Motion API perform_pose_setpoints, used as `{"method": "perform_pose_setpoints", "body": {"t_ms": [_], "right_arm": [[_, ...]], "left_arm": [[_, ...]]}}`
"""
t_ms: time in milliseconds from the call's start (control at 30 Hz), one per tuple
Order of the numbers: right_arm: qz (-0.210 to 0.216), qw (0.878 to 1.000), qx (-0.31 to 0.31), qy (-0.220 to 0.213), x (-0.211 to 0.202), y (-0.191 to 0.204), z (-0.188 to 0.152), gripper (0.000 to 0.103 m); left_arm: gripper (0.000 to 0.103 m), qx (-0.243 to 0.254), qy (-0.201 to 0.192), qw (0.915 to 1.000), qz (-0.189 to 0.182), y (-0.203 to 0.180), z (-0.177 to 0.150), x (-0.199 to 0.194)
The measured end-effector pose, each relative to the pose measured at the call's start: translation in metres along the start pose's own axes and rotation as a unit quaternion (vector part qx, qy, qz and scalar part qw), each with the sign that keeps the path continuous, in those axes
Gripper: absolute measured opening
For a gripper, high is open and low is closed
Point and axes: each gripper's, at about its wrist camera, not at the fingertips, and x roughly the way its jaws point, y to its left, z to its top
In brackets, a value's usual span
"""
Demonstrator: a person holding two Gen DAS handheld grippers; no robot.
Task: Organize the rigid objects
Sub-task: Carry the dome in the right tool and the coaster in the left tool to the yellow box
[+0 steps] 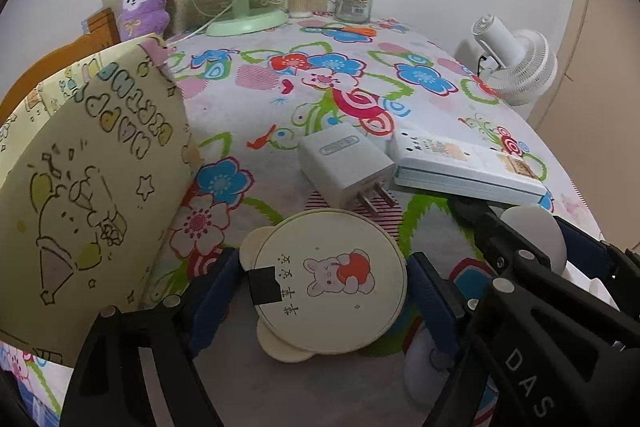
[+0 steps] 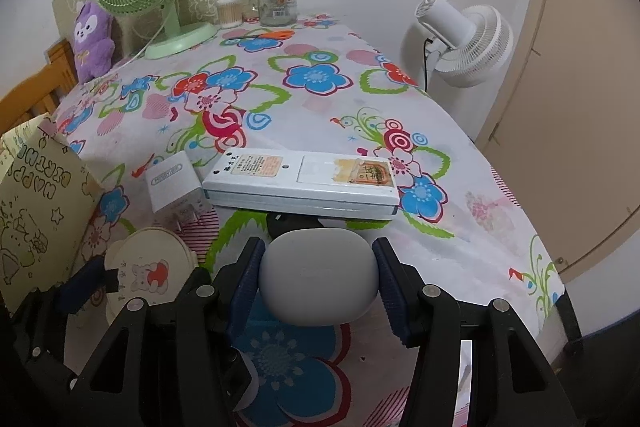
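**Both tools at the near edge, one loaded, one straddling a round mirror**

I am working over a surface (image 2: 460, 239) covered in a floral cloth. My right tool (image 2: 318, 279) is clamped on a smooth white earbud-style case (image 2: 318, 277), lifted just above the cloth at six o'clock in the right wrist view.

My left tool (image 1: 322, 291) has its fingers apart, one on each side of a round cream compact mirror (image 1: 326, 279) with small ears and a rabbit picture. The pads sit close to its rim, but I cannot tell whether they touch. The mirror lies flat at about six o'clock in the left wrist view.

Just beyond it, at twelve o'clock, lie a white plug charger (image 1: 346, 163) and a flat pale-blue box (image 1: 468, 167), touching. A yellow birthday gift bag (image 1: 92, 187) stands at nine o'clock.

I judge this the pickup step. Next, the left tool should close on the mirror and carry it toward the bag.
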Motion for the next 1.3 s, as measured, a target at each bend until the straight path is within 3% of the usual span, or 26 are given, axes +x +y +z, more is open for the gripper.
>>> {"method": "perform_pose_setpoints", "body": {"t_ms": [667, 1300], "right_arm": [[-0.009, 0.999, 0.021, -0.028, -0.041, -0.010, 0.005, 0.058], [0.001, 0.998, 0.015, -0.069, -0.098, 0.009, 0.034, 0.058]], "left_arm": [[0.085, 0.035, -0.038, 0.9986, -0.005, -0.008, 0.012, -0.045], [0.085, 0.063, -0.068, 0.9949, -0.038, 0.006, 0.039, -0.101]]}}
